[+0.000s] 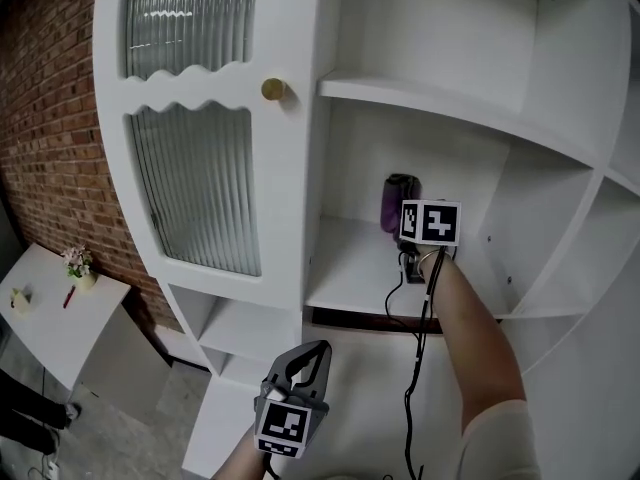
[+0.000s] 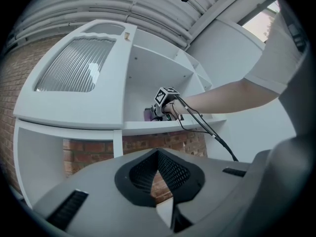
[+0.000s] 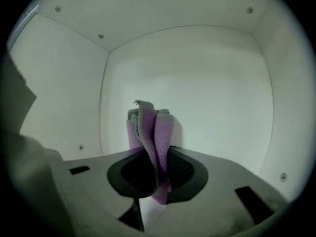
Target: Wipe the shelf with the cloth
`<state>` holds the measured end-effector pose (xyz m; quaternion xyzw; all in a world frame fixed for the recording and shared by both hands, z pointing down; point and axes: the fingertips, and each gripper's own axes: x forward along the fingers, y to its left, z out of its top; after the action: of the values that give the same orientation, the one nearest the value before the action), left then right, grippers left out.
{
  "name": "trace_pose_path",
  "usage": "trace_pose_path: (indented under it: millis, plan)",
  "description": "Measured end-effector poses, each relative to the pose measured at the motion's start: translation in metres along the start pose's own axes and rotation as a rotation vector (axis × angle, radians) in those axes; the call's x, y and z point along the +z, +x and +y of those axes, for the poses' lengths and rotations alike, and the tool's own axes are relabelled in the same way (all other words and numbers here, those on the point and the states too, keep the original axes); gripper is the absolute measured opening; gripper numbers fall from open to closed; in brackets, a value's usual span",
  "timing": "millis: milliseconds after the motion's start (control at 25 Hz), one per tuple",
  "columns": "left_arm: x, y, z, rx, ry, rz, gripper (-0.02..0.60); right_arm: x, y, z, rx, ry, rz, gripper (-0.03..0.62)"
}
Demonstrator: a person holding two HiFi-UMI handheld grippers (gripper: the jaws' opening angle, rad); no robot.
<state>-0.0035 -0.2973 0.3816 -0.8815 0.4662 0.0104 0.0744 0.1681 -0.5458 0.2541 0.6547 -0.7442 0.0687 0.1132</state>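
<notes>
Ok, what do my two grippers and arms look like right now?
The left gripper and the right gripper are both grey-bodied, with dark ribbed pads on their two jaws. Each carries a cube with black-and-white square markers: left cube, right cube. A black cable runs from the right gripper beside the bare forearm. A light short sleeve covers the upper arm.

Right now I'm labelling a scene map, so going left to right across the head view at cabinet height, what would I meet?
brick wall → ribbed glass door → brass knob → purple cloth → shelf's right wall
</notes>
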Motion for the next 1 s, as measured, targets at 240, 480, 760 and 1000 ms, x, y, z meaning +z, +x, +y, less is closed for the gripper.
trace_pose_path:
  millis: [240,480,760,1000]
  plan:
    - [0.001,0.007,-0.018,-0.016,0.000,0.004,0.015,-0.010,-0.020,-0.068,-0.116,0.061,-0.003,0.083]
    - [0.001,0.012,-0.036,-0.027,0.014,0.012,0.015,-0.016,-0.042,-0.125,-0.264,0.121,-0.011,0.081]
    - [0.000,0.014,-0.040,-0.012,0.025,0.021,0.014,-0.019,-0.055,-0.160,-0.355,0.259,-0.054,0.080]
    - [-0.001,0.012,-0.037,-0.009,0.018,0.032,0.014,-0.018,-0.060,-0.160,-0.335,0.331,-0.042,0.078]
